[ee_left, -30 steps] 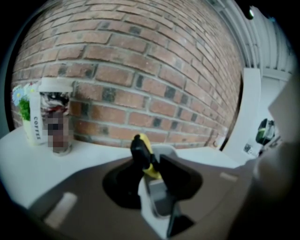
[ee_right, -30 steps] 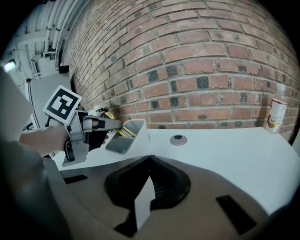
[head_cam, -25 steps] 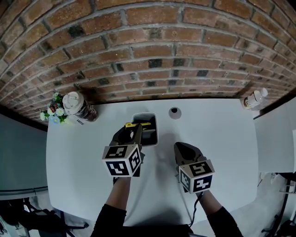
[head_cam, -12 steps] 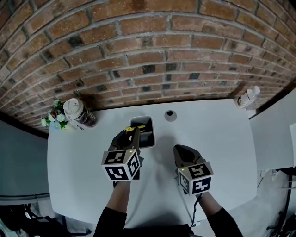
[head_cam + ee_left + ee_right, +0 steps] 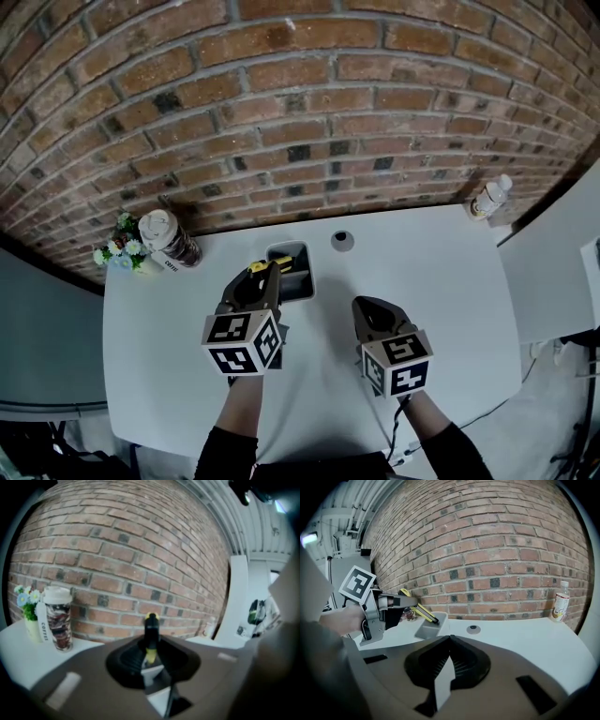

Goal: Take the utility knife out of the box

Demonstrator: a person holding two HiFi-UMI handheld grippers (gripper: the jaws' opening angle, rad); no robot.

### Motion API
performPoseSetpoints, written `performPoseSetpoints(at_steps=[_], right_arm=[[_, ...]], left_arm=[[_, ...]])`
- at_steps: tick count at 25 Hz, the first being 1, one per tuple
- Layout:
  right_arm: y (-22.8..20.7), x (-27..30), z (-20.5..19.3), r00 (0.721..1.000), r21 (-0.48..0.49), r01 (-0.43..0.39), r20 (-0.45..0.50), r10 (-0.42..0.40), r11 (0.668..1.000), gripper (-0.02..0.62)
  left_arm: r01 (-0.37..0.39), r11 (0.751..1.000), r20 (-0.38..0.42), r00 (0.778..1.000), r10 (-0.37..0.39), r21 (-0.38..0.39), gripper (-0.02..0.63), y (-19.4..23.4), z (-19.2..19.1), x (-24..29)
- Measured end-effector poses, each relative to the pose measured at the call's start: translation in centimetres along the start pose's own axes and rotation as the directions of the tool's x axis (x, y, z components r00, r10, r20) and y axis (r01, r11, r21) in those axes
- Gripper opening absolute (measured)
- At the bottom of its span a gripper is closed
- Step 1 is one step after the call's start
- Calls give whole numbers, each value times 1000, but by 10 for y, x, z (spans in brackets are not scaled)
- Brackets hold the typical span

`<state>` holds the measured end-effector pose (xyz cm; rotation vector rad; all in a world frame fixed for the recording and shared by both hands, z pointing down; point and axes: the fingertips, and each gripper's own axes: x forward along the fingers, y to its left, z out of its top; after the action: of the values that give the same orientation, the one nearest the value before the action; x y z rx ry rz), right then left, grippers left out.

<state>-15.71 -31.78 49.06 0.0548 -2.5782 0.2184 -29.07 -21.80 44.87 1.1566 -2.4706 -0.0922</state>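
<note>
head view, left tongs [image 5: 267, 274]: clamped on the yellow-and-black utility knife [image 5: 258, 267], at the left edge of the grey box [image 5: 300, 281].
head view, right tongs [image 5: 373, 314]: near the box, over the bare worktop [image 5: 441, 272].
left gripper view, grip: pads pinch the knife's body; it sticks out ahead, edge-on.
right gripper view, right tongs: closed, nothing between them.
right gripper view, knife: slants down from the left tongs, low tip at the box rim; cannot tell if it is clear.
handling: likely light, stiff, smooth-sided; best held mid-handle, away from the blade end.
surface: white, smooth, level.
room: brick wall [image 5: 309, 112] behind; coffee cup [image 5: 167, 236] and flowers [image 5: 120, 249] at left, bottle [image 5: 489, 197] at right.
</note>
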Motion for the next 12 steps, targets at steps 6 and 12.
performPoseSetpoints(at_steps=[6, 12], right_arm=[[10, -19, 13, 999, -11, 26, 43, -25, 1000, 8], [23, -41, 22, 995, -19, 59, 83, -58, 998, 8]], left_arm=[[18, 1000, 45, 999, -19, 6, 74, -4, 15, -23], [52, 999, 65, 997, -53, 15, 74, -11, 21, -47]])
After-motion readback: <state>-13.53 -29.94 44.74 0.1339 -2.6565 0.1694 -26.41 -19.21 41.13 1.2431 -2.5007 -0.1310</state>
